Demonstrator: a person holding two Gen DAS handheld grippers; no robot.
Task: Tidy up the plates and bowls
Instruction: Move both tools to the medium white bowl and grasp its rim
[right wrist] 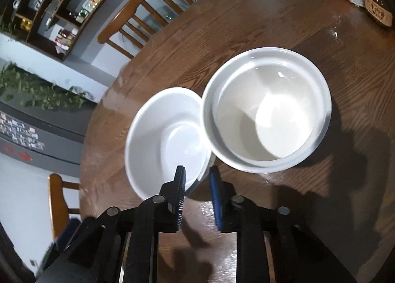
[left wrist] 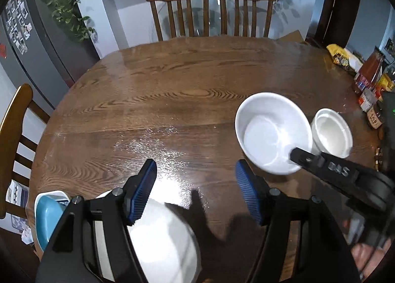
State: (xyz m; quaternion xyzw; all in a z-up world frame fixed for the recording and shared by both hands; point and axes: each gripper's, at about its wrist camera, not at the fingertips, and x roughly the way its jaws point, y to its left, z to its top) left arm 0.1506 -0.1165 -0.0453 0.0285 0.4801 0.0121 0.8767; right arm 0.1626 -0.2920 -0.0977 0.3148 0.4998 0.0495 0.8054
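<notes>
Right gripper (right wrist: pixel 196 199) pinches the white bowl (right wrist: pixel 167 139) by its rim, beside the stacked bowls (right wrist: pixel 266 110). Thin hold; it could tip and knock them. Left gripper (left wrist: pixel 195 189) hangs open, empty

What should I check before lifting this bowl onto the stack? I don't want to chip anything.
1. Right tool closed on the bowl rim: ok.
2. One finger inside the wall, one outside: ok.
3. Bowl empty: ok.
4. Stack upright, top bowl empty: ok.
5. Gap between bowl and stack: cannot tell, the rims look as if they touch.
6. Left tool open, holding nothing, away from the stack: ok.
</notes>
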